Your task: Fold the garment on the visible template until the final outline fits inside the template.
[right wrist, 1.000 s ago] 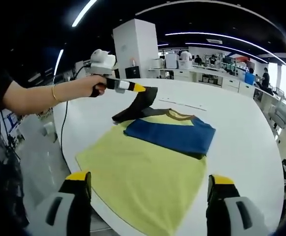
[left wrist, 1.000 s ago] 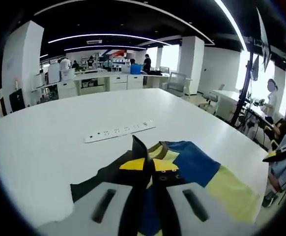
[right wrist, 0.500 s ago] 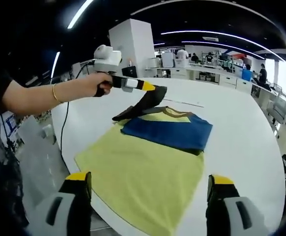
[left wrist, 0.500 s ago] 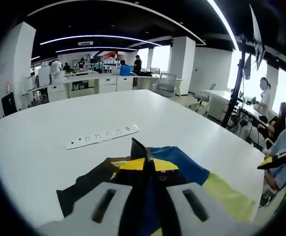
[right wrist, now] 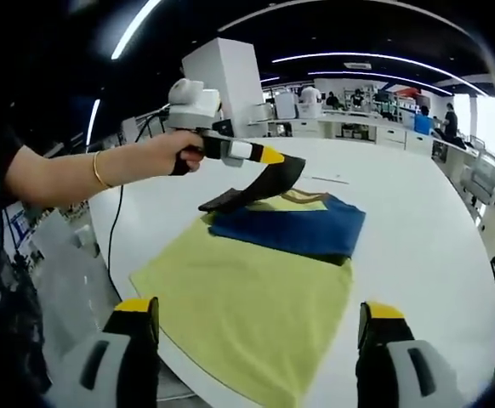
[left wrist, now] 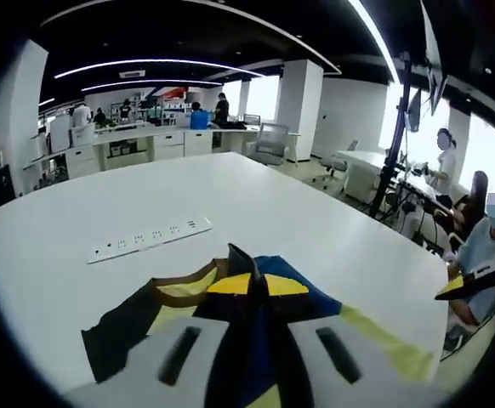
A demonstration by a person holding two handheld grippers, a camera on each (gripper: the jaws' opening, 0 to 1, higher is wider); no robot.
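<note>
Your T-shirt (right wrist: 256, 297) lies flat on the white table (right wrist: 418, 246), long axis running from the yellow hem at the table's near edge to the collar farther in. A blue sleeve (right wrist: 294, 228) is folded across the chest. Your left gripper (right wrist: 269, 156) is clamped on the dark sleeve (right wrist: 260, 187), lifting it above the collar. Your right gripper (right wrist: 256, 327) has its jaws wide apart, holding nothing, above the hem. A power strip (left wrist: 150, 240) lies on the table beyond the collar, well apart from the shirt.
</note>
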